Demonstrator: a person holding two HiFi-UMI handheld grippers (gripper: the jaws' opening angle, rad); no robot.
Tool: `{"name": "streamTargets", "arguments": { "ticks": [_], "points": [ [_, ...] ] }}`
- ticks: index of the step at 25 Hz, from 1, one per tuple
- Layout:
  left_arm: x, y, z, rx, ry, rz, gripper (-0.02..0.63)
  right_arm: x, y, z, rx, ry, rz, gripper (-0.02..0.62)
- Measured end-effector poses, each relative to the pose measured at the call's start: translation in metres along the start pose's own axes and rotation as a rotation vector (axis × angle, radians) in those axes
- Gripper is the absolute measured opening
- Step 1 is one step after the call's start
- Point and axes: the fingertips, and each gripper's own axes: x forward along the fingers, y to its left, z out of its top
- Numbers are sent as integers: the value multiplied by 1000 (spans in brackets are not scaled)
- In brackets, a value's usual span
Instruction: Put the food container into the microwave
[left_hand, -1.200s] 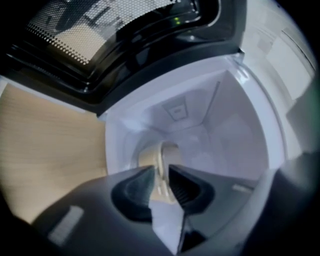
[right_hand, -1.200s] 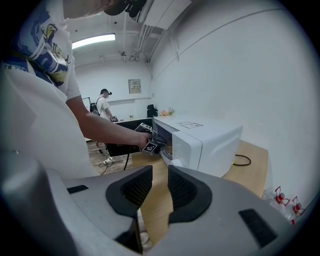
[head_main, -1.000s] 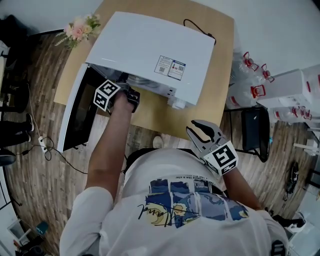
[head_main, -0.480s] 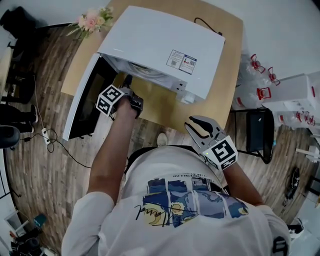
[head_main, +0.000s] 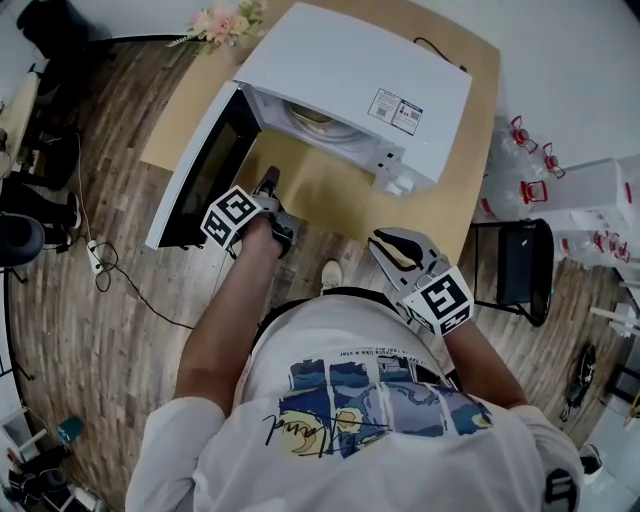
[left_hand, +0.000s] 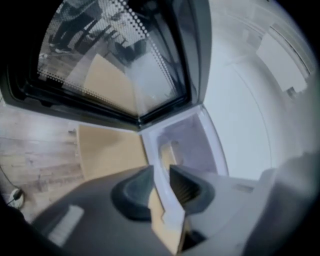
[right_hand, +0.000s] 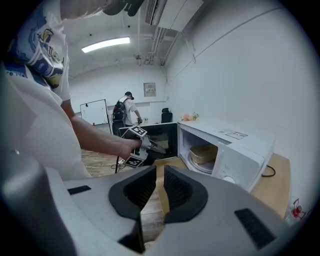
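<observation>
Seen from overhead, the white microwave (head_main: 350, 75) sits on a light wooden table (head_main: 330, 195) with its black-framed glass door (head_main: 200, 175) swung wide. The round tan food container (head_main: 312, 114) is already inside the cavity, only part of it showing under the roof. The left gripper (head_main: 270, 180) hangs over the table's near edge with its jaws pointing at the opening; the door is to their left, and the container is ahead of them and well apart. The right gripper (head_main: 382, 247) is held close to the person's white T-shirt (head_main: 380, 400), jaws aimed toward the microwave's front right corner and touching nothing. In the left gripper view the jaws have just been closing — there is a narrow gap between them and nothing in it. The microwave's front edge shows through that gap, the door glass fills the space above and left of the jaws, and a blurred tan shape in the cavity ahead is the container. In the right gripper view the jaws stand slightly apart and empty — wood-plank floor (right_hand: 150, 205) and table edge show between them. Up and to the right of them the container rests low in the open cavity. Up and to the left, the left gripper hangs in front of the door, and a person with a backpack (right_hand: 125, 112) stands far behind.
</observation>
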Motion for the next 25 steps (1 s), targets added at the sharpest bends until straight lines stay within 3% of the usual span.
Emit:
{"name": "streamTargets", "arguments": {
  "ticks": [12,18,25],
  "points": [
    [-108,16,-1,80,57,-69,11,19,83,12,-23,-2,19,23],
    [-167,35,4,80,70,-112,8,27,125,18,-29,-10,20,18],
    [-235,40,3,183,90,-187,8,31,174,18,-7,-13,18,14]
  ]
}}
